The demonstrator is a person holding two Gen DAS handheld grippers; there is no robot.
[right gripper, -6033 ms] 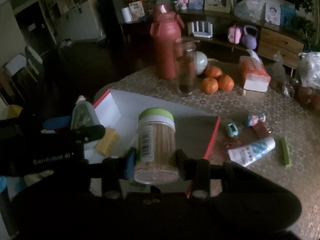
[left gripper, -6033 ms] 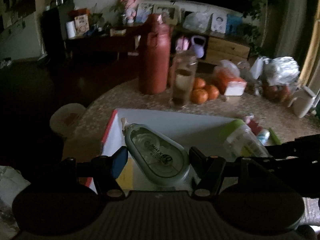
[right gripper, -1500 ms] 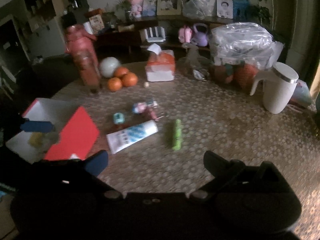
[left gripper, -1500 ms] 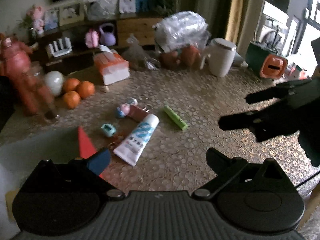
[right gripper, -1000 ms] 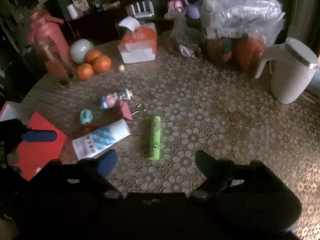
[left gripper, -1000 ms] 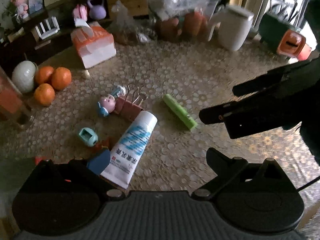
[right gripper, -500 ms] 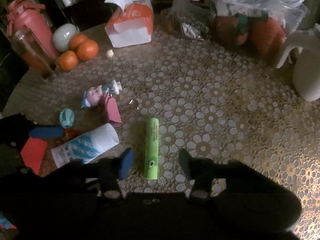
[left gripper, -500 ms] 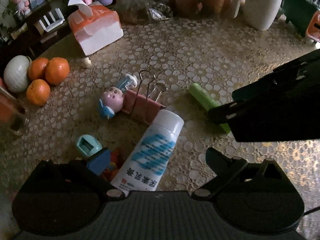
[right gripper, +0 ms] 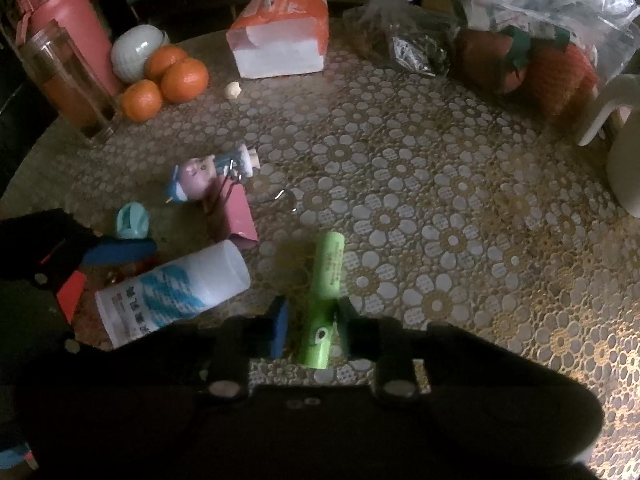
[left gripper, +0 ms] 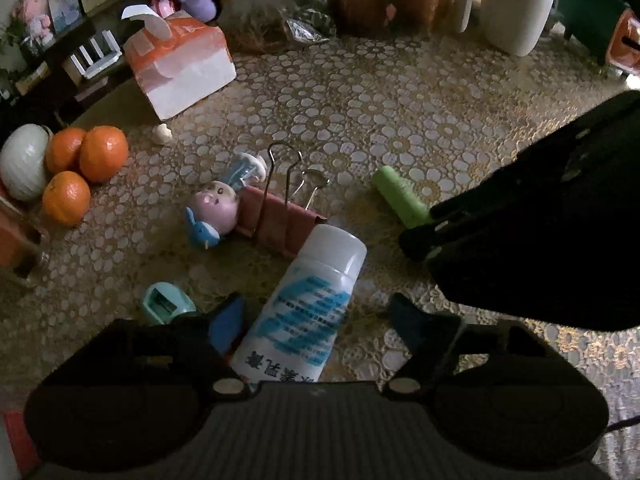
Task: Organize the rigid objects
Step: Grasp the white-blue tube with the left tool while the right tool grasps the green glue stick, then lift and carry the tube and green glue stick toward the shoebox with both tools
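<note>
Green tube (right gripper: 325, 300) between right tongs (right gripper: 310, 330), nearly clamped

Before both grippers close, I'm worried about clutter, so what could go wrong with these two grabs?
The green tube sits off-centre between the right gripper fingers and is round, so it may roll or twist out. The white bottle lies slanted between the open left gripper fingers, touching the pink clip; closing could shove the clip and the doll.
</note>
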